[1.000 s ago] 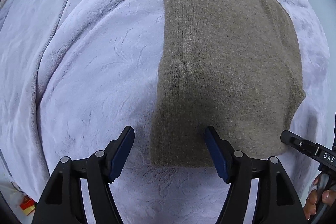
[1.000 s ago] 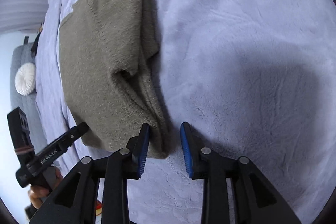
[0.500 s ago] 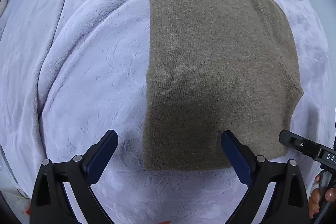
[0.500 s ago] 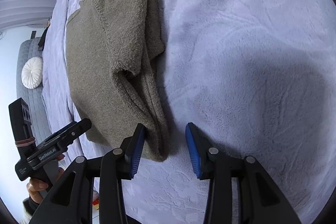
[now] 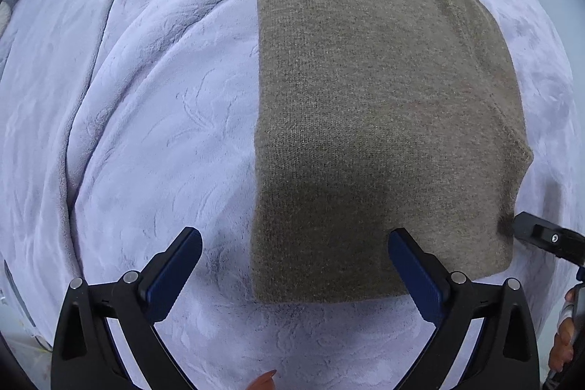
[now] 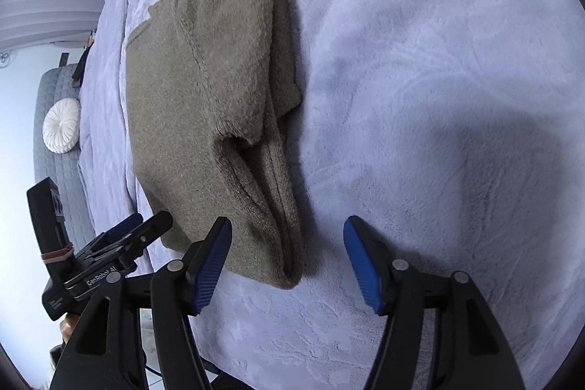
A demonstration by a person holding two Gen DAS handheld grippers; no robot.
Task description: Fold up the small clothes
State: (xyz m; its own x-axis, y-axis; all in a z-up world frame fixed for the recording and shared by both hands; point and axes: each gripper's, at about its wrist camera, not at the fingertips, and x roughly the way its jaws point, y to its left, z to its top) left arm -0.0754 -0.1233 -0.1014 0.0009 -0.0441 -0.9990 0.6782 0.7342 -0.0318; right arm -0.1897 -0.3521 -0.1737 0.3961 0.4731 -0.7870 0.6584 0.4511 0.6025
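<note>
1. Both grippers are hanging wide apart, holding nothing: left gripper [image 5: 294,245] straddling the near left corner of the folded sweater [image 5: 384,119], right gripper [image 6: 289,236] straddling its layered edge.
2. Sweater is lying flat on the bed blanket [image 5: 146,119], probably for smoothing.

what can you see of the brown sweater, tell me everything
The sweater is olive-brown, fuzzy knit, folded into a rough rectangle of several layers and lying flat on the lilac blanket. The right wrist view shows stacked folded edges, a ribbed band and a raised seam. Its near edge lies between the open jaws of both the left gripper and the right gripper; neither grips it. Only the blanket clearly touches it.
</note>
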